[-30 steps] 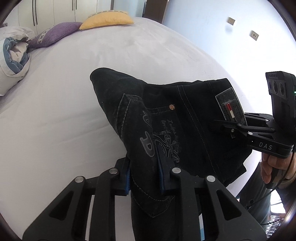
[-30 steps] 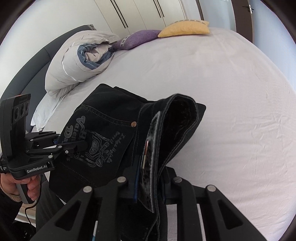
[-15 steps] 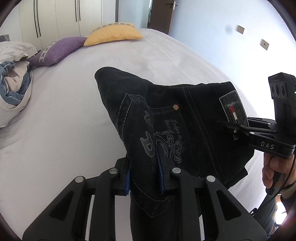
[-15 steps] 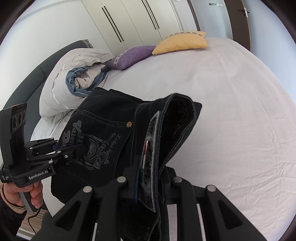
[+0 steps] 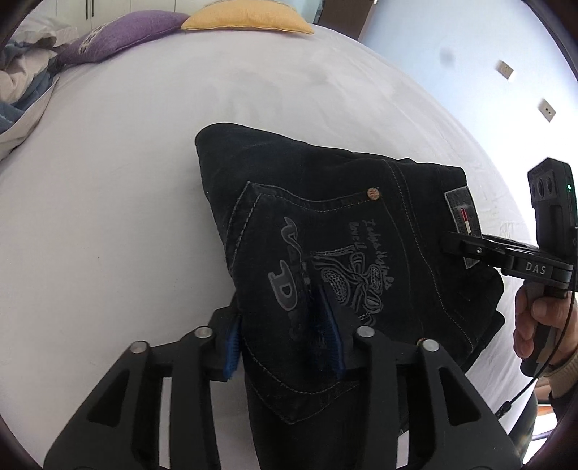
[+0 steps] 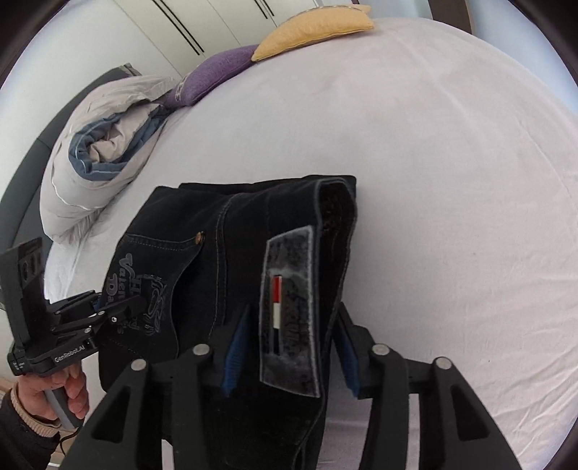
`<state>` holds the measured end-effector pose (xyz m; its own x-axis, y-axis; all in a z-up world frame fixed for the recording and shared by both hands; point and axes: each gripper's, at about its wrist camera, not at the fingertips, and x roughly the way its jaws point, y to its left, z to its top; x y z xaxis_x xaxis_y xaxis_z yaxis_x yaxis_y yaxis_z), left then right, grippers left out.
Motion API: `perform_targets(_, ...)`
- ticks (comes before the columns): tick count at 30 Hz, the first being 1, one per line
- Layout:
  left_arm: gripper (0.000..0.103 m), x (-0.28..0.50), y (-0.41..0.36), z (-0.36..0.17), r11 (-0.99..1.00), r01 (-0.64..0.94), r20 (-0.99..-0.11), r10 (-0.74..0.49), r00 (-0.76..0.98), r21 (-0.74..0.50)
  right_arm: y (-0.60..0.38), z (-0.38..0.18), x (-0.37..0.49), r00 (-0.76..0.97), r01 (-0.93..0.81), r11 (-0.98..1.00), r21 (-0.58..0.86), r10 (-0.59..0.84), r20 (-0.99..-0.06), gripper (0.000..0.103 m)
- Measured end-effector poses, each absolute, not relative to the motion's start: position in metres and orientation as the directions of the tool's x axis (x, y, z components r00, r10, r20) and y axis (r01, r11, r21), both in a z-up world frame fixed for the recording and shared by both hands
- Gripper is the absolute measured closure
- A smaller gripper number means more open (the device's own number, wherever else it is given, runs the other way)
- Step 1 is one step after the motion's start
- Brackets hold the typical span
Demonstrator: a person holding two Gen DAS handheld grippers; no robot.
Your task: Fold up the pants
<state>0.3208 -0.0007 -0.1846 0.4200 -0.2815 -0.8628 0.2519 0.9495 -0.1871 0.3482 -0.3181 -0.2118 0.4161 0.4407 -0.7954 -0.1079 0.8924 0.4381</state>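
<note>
Black denim pants [image 5: 325, 224] with an embroidered back pocket and a waist patch lie folded on the white bed near its front edge; they also show in the right wrist view [image 6: 231, 260]. My left gripper [image 5: 285, 336] stands around the pocket edge, its blue pads spread a little with cloth between them. My right gripper [image 6: 289, 350] stands around the waistband by the patch [image 6: 287, 307], its pads set wide apart. Each gripper shows in the other's view: the right one [image 5: 466, 246] and the left one [image 6: 108, 311].
The white bed sheet [image 6: 451, 180] stretches wide beyond the pants. A yellow pillow [image 6: 314, 29], a purple pillow [image 6: 216, 72] and a rolled grey-blue duvet [image 6: 101, 152] lie at the far end. A wall with sockets [image 5: 505, 68] stands to the right.
Both grippers have lowered the pants onto the bed and tilted down. The jaws of both have spread wider around the cloth.
</note>
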Motion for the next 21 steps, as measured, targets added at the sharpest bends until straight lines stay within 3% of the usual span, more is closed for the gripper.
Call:
perform_targets(2,0.052,0.323,0.005,-0.185,0.953,0.240,-0.861,-0.276,0.426,-0.186,-0.326,-0.211,0.343,0.433,-0.096,0.888,0.450,0.444,-0.784,0.045)
perform_targets(4,0.050,0.320,0.009,-0.182,0.955,0.231,-0.861,-0.273,0.430,-0.187,-0.334,-0.205,0.334,0.450,-0.075,0.891,0.447,0.430,-0.782,0.035)
perform_targets(6,0.043,0.313,0.014,-0.175,0.966,0.213,-0.858,-0.229,0.460,-0.144,-0.340,-0.195,0.320,0.480,-0.051,0.908,0.415,0.387,-0.787,0.034)
perform_targets(8,0.025,0.294,0.015,-0.158,0.972,0.210,-0.827,-0.206,0.523,-0.110,-0.342,-0.179,0.303,0.514,-0.050,0.924,0.378,0.348,-0.784,0.033)
perform_targets(12,0.002,0.240,0.015,-0.121,0.985,0.169,-0.736,-0.139,0.663,-0.034,-0.341,-0.141,0.262,0.613,-0.042,0.956,0.292,0.255,-0.747,0.023)
perform_targets(19,0.000,0.111,-0.007,-0.023,0.990,0.078,-0.491,-0.009,0.871,0.121,-0.321,-0.050,0.166,0.830,-0.009,0.993,0.119,0.074,-0.553,0.000)
perform_targets(21,0.000,0.078,-0.011,0.004,0.982,0.018,-0.401,0.059,0.914,0.186,-0.315,-0.024,0.139,0.875,-0.006,0.997,0.082,0.045,-0.482,0.000)
